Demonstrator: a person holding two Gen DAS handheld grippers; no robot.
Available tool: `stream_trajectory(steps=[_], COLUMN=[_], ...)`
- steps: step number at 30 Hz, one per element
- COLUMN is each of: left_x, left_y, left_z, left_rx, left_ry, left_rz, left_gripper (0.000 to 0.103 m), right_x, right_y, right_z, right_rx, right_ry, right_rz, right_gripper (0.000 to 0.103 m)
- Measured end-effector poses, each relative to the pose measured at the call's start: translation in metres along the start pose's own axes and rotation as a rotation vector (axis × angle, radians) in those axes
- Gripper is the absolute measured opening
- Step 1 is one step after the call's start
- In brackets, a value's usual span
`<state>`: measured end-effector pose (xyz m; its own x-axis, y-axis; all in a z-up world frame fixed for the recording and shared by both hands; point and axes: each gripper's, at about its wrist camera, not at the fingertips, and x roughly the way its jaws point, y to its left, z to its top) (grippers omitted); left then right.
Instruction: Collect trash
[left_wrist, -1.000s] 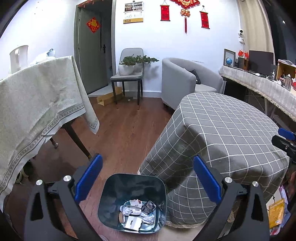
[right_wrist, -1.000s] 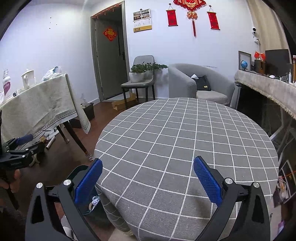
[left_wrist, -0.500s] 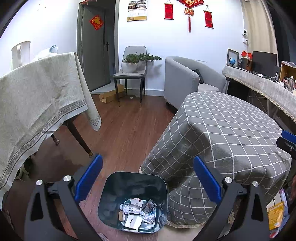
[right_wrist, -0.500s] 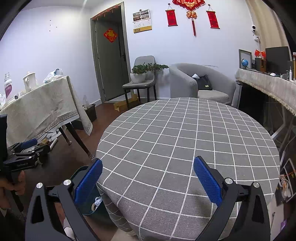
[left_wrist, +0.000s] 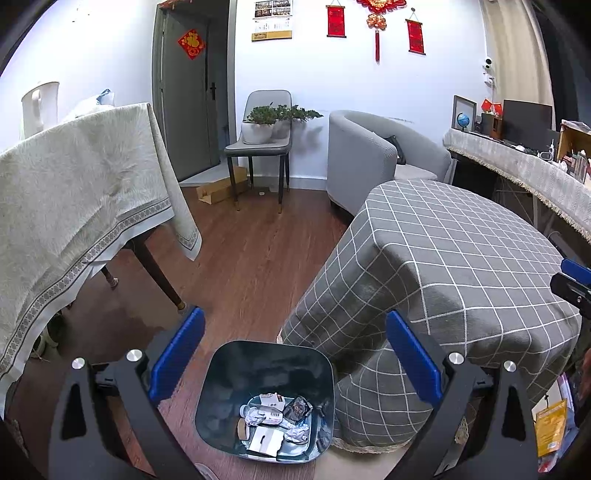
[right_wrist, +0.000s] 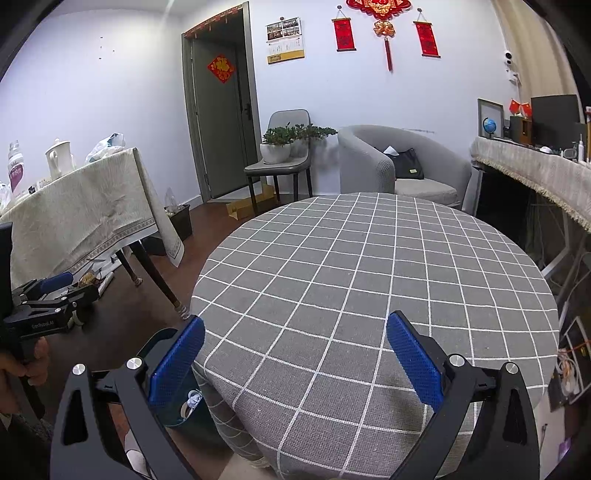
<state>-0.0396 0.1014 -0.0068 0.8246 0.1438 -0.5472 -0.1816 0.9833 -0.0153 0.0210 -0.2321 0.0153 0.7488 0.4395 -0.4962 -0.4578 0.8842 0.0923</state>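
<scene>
- Left wrist view: the left gripper (left_wrist: 293, 360) is hanging with its blue pads spread wide, pinching nothing, above the bin (left_wrist: 236, 373).
- The bin is standing on the wood floor (left_wrist: 240, 258) at 6 o'clock, its right rim touching the checked cloth (left_wrist: 443, 266) that is draping off the round table.
- Trash (left_wrist: 275, 421) is lying in the bin's bottom: crumpled foil, a white card, a dark wrapper and a small carton, all bunched toward the near right corner.
- Bare floor is running from the bin toward 12 o'clock, between the beige-clothed table (left_wrist: 74, 192) at 9 o'clock and the round table at 3 o'clock, up to a chair (left_wrist: 262, 147) by the wall.
- A tip of the right gripper (left_wrist: 574, 282) is showing at 3 o'clock, over the round table's edge.
- Right wrist view: the right gripper (right_wrist: 295, 360) is hovering with pads spread wide and holding nothing, over the near edge of the checked cloth (right_wrist: 369, 277), whose top is lying flat.
- The bin (right_wrist: 184, 410) is peeking out at 7 o'clock, tucked against the cloth's overhang, with a scrap of trash showing inside.
- At 9 o'clock a hand (right_wrist: 22, 363) is holding the left gripper (right_wrist: 55, 295) over the floor, well apart from the table.
</scene>
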Motion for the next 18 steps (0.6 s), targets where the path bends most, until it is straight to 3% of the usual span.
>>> stream_trajectory(steps=[18], left_x=[0.0025], left_y=[0.0005], left_z=[-0.0008], left_rx=[-0.004], left_ry=[0.008], left_rz=[0.000], left_gripper=[0.100], right_x=[0.0004], right_y=[0.0046], right_z=[-0.0014], right_rx=[-0.010], right_ry=[0.003], right_rz=[-0.002], right_gripper=[0.100])
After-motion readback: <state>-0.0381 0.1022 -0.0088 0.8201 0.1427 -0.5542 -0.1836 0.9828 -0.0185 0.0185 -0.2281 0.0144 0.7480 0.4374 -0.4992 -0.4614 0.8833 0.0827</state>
